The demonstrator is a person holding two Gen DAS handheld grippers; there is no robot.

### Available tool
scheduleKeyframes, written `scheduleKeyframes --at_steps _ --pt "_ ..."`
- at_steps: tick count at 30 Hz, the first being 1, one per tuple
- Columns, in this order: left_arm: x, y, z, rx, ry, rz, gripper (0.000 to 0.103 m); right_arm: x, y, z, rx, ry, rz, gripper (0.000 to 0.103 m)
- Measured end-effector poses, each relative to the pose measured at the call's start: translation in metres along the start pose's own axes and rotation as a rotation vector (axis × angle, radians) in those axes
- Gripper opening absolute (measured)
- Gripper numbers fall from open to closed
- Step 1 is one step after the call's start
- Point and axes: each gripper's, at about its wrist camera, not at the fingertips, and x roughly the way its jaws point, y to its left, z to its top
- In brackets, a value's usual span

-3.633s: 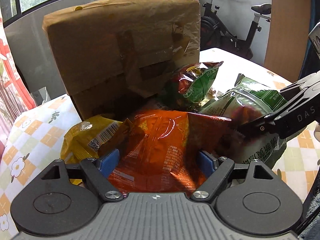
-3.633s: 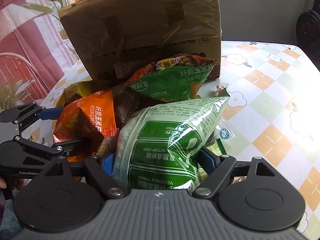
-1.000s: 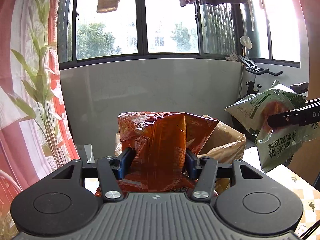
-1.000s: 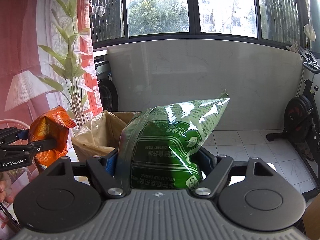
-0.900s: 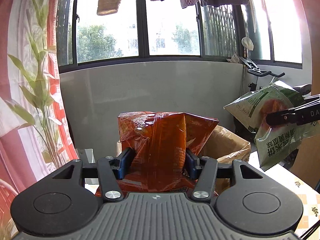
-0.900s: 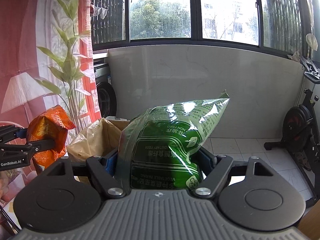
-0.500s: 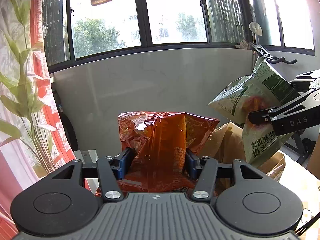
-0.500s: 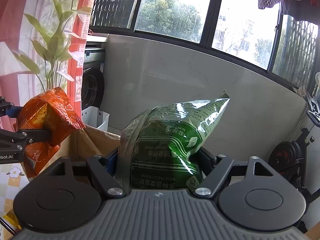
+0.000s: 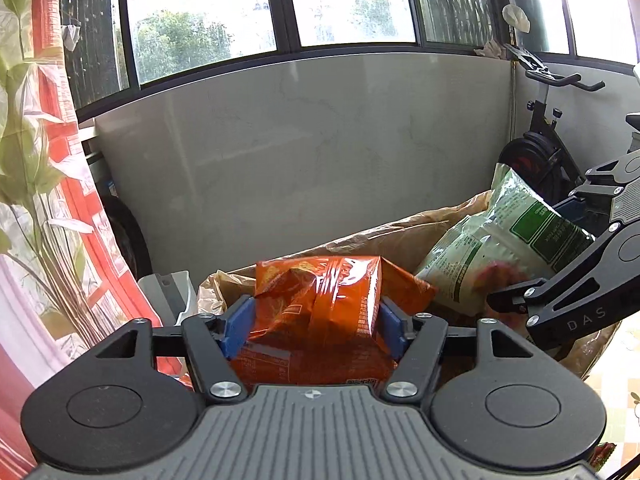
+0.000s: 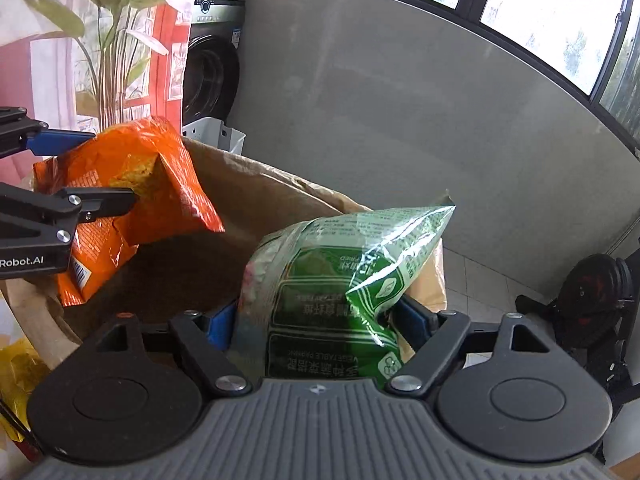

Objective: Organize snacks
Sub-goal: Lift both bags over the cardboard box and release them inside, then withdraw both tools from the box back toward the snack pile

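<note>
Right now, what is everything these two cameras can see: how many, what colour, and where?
orange bag: one, orange, between the left fingers, above the box
green bag: one, green, between the right fingers, above the box
box: one, brown, open, under both bags
yellow bag: one, yellow, beside the box, mostly cut off
washer: one, grey, behind the box
plant: one, green, left of the washer
bike: one, black, by the wall on the right
left fingers: two, blue pads, just been opening, touching the orange bag
right fingers: two, blue pads, just been opening, touching the green bag
</note>
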Motion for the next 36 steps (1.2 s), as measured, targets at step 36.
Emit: scheduleKeyframes --at_steps 36 --pt "-0.131 0.058 -0.056 -0.227 -0.002 0.048 0.08 -0.118 -0.009 -0.093 0.291 -0.197 0.06 0.08"
